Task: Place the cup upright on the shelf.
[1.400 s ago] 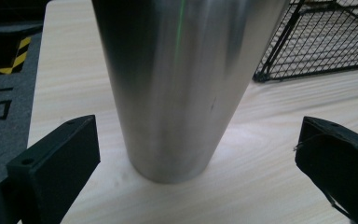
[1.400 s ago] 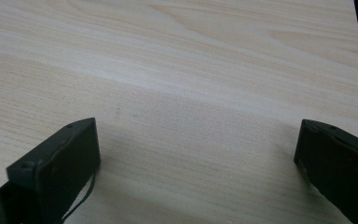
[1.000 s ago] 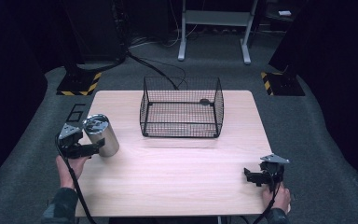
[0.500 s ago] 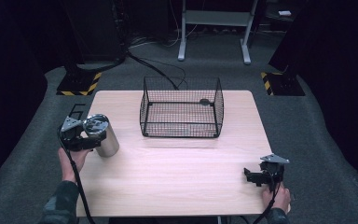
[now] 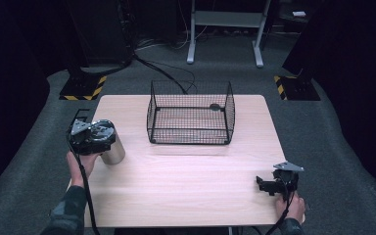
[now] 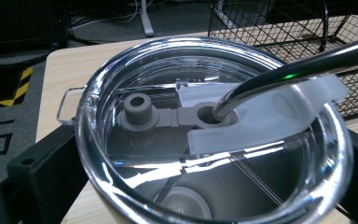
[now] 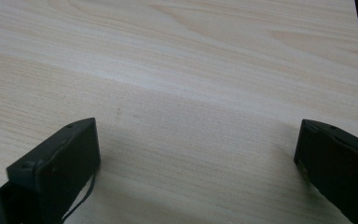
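The steel tumbler (image 5: 111, 149) stands upright near the left edge of the table (image 5: 186, 186), a little forward of the middle, and well apart from the wire basket (image 5: 191, 115), which sits at the centre of the far half. Between the tumbler and the basket there is a strip of bare wood, and the whole near half of the table is open as far as the right gripper (image 5: 269, 185). The basket leaves a band of free table on both its sides, and its far wall stands close to the far edge.

The left gripper (image 5: 92, 136) is over the tumbler's top, held by the left hand (image 5: 81, 161), whose forearm comes up from the bottom left corner. In the left gripper view the clear lid (image 6: 214, 135) is very close to the camera, with a metal straw (image 6: 298, 67) passing through its hole, and the two black jaws stand one on each side of the tumbler's body. They seem to be closed against it, but the contact itself is hidden under the lid's rim, so I cannot tell whether they really press it.

The right gripper rests low near the front right corner of the table, held by the right hand (image 5: 290, 205). Its jaws are wide apart and hold nothing; bare wood lies between them.
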### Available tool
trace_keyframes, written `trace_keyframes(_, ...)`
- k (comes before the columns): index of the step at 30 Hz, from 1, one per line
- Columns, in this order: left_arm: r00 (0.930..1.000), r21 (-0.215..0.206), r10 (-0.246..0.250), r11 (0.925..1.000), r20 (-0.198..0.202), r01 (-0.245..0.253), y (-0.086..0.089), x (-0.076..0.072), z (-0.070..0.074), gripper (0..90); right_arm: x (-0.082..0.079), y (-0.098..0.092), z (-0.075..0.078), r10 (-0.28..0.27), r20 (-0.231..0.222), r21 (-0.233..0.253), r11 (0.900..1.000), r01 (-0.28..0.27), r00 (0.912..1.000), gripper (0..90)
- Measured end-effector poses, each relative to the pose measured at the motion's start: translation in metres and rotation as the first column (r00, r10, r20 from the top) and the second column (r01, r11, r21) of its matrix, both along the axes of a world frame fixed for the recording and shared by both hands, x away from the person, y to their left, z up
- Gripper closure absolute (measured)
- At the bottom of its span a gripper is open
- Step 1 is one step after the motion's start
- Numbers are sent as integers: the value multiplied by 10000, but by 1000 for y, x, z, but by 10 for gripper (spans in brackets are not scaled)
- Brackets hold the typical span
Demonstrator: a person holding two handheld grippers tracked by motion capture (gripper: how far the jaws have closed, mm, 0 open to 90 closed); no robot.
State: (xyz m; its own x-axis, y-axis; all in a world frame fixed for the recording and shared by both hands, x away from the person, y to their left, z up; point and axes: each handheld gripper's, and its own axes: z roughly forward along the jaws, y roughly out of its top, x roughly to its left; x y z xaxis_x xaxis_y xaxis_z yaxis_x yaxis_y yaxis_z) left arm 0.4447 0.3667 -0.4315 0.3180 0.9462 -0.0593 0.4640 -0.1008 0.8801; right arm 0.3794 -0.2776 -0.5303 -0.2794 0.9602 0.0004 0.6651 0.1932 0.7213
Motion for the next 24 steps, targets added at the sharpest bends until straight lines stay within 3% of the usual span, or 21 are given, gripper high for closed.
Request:
trace_keyframes(10,9982,212,420,9989,433,-429,-7,2,-4,32,0,0,0,3,3,2,10000,-3,10000,0)
trace_keyframes(24,9981,221,426,9988,448,-436,-8,2,-4,40,0,0,0,1,2,3,10000,-1,10000,0)
